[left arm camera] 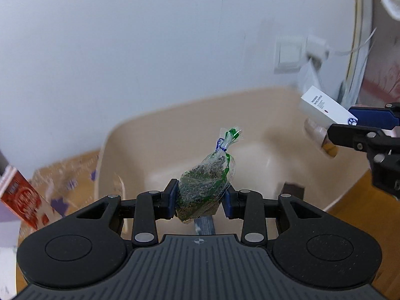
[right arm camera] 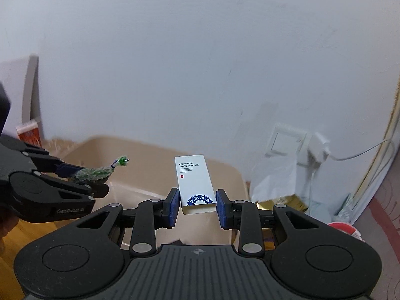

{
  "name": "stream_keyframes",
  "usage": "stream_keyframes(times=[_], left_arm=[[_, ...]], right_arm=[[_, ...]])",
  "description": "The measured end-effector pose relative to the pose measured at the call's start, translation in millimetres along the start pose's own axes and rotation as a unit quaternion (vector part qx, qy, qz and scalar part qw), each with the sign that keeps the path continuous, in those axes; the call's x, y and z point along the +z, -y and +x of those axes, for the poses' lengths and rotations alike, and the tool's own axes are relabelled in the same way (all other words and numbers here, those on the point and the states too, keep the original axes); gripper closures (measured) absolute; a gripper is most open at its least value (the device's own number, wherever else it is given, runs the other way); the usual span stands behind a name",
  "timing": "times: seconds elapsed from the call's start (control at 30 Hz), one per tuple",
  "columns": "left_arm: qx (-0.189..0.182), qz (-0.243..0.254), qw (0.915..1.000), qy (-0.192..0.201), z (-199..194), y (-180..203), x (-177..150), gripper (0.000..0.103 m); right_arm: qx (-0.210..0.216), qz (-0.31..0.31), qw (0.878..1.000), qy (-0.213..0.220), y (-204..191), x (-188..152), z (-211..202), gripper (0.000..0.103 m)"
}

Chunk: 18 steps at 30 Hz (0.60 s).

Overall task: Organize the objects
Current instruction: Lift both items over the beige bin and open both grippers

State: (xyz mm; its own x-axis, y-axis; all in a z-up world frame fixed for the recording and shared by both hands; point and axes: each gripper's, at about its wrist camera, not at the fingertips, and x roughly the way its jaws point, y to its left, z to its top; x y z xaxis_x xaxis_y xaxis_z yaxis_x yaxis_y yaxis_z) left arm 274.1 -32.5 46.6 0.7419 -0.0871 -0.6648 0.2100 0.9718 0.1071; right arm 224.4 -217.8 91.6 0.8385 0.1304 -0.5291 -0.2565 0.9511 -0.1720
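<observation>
My left gripper point(left arm camera: 200, 200) is shut on a small clear plastic bag of dark dried herbs point(left arm camera: 207, 180), tied at the top, held above a beige plastic bin point(left arm camera: 155, 135). My right gripper point(right arm camera: 198, 205) is shut on a white hotel-supplies box point(right arm camera: 195, 182) and holds it above the same bin point(right arm camera: 225, 175). In the left wrist view the right gripper point(left arm camera: 350, 127) and the box point(left arm camera: 325, 107) show at the right. In the right wrist view the left gripper point(right arm camera: 82, 177) and the bag point(right arm camera: 100, 172) show at the left.
A white wall stands behind the bin. A wall socket point(right arm camera: 287, 142) with a white charger point(right arm camera: 320, 145) and cable is at the right, with white paper point(right arm camera: 275, 177) below it. A red carton point(left arm camera: 22, 197) and a cardboard box point(left arm camera: 67, 172) are left of the bin.
</observation>
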Motion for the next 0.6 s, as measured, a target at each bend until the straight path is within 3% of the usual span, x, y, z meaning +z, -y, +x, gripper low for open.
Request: stream_keyframes(times=[0.13, 0.33, 0.37, 0.43, 0.5, 0.53, 0.6], left_arm=[[-0.002, 0.015, 0.9992, -0.037, 21, 10, 3, 0.066], [-0.012, -0.024, 0.9963, -0.082, 33, -4, 2, 0.064], [-0.013, -0.027, 0.9962, -0.082, 34, -5, 2, 0.062], [-0.016, -0.031, 0.9966, -0.075, 31, -6, 2, 0.043], [-0.007, -0.035, 0.9977, -0.058, 21, -10, 1, 0.031], [-0.002, -0.037, 0.9981, -0.049, 16, -11, 2, 0.027], [0.004, -0.043, 0.9983, -0.039, 5, -14, 5, 0.024]], right_arm=[[0.009, -0.018, 0.999, -0.044, -3, -4, 29, 0.073], [0.022, -0.009, 0.995, -0.095, 0, -7, 56, 0.072], [0.021, -0.007, 0.995, -0.098, -1, -7, 56, 0.067], [0.021, -0.002, 0.995, -0.095, -2, -8, 49, 0.06], [0.016, 0.003, 0.996, -0.085, -1, -9, 41, 0.049], [0.012, 0.006, 0.997, -0.078, 1, -8, 38, 0.04], [0.005, 0.013, 0.998, -0.061, 4, -7, 28, 0.033]])
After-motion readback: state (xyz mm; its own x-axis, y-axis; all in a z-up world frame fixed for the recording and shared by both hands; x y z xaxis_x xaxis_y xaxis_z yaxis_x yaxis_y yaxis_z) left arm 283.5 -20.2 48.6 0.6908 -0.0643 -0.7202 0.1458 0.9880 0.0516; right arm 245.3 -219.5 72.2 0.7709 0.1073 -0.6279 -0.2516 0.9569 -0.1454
